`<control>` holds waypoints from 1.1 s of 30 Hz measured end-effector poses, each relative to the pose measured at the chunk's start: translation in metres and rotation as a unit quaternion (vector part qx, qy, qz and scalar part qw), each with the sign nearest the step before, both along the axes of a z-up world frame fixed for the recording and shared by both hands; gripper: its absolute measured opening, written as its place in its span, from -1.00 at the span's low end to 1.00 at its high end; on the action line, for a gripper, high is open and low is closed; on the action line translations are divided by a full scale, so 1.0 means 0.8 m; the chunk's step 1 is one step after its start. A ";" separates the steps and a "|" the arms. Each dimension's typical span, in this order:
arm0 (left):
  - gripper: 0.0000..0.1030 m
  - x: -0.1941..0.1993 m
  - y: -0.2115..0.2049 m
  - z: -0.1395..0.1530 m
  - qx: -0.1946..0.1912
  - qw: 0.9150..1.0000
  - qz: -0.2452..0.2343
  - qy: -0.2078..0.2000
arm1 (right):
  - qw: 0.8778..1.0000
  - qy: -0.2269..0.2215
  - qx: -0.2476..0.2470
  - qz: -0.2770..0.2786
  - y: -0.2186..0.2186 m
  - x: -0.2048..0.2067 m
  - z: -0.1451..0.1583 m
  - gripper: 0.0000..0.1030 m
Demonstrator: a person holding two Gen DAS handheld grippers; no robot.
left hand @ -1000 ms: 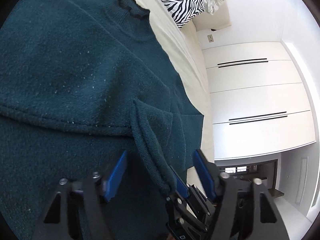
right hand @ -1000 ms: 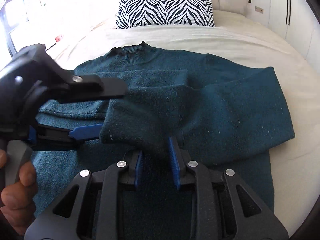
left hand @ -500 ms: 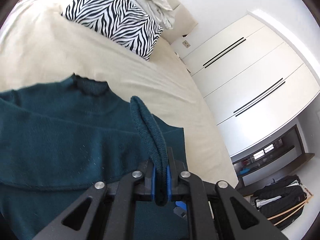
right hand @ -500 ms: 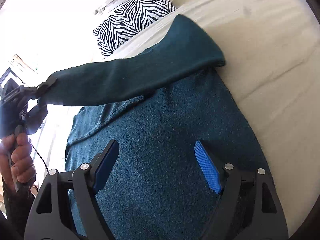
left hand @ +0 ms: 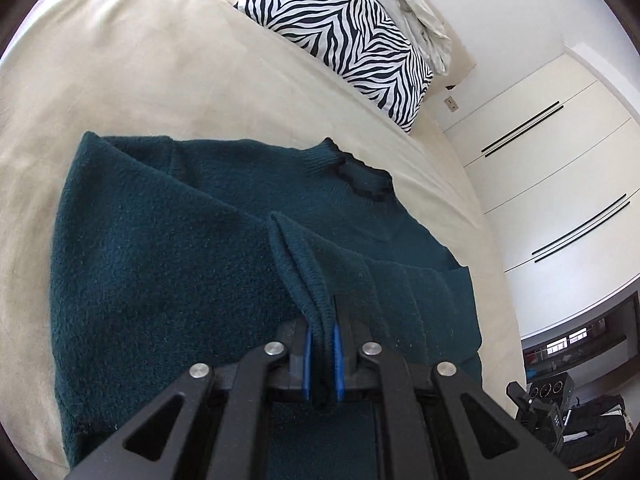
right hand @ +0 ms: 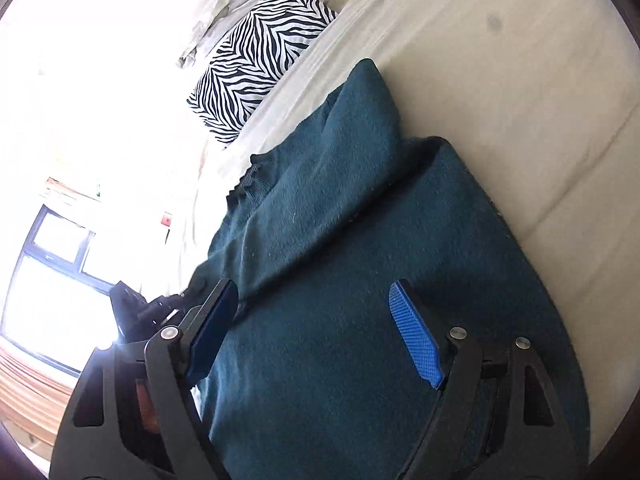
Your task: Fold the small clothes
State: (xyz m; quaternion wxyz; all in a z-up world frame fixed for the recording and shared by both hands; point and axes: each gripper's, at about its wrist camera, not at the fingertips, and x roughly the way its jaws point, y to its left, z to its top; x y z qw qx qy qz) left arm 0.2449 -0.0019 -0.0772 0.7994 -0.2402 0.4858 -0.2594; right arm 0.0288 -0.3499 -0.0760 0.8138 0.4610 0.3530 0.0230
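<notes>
The sweater (left hand: 168, 264) lies on the bed (left hand: 120, 72) under both my tongs. Its cuff (left hand: 316, 312) sits between my left tongs (left hand: 321, 354). The pillow (left hand: 344, 36) lies beyond, wardrobe (left hand: 560, 184) right.

Sweater (left hand: 168, 264) hem: cut off by frame edge. Cuff (left hand: 316, 300) tip: hidden between left gripper (left hand: 321, 356) pads.

Daylight is flooding both views. In the right wrist view, glare is pouring in from the window (right hand: 52, 280) left of the fingers (right hand: 416, 340), washing out everything beyond them on that side. Ahead of the fingers, the sweater (right hand: 340, 280) is staying sharp, soft shadows sitting in its folds. The left wrist view is reading evenly bright. Fisheye curvature is bending the wardrobe (left hand: 560, 184) lines right of the fingers, and dark vignetting is ringing each frame.
</notes>
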 end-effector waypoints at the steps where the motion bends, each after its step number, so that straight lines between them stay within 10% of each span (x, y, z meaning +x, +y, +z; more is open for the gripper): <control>1: -0.82 0.000 0.001 -0.001 0.000 1.000 0.003 -0.005 | 1.000 0.000 0.016 -0.005 -0.006 0.008 -0.003 0.51; 15: -0.81 0.000 -0.001 -0.031 -0.003 1.000 0.007 0.018 | 0.947 -0.088 0.245 -0.187 -0.104 0.064 -0.060 0.36; 19: -0.77 -0.001 0.002 -0.033 -0.006 1.000 0.004 0.018 | 0.952 -0.084 0.231 -0.184 -0.101 0.056 -0.068 0.00; 26: -0.77 -0.003 -0.001 -0.032 -0.001 1.000 -0.004 0.010 | 0.982 -0.039 0.100 -0.153 -0.090 0.013 0.000 0.11; 33: -0.75 -0.003 0.002 -0.041 -0.013 1.000 -0.003 0.008 | 0.999 -0.019 0.038 -0.013 -0.070 0.128 0.042 0.37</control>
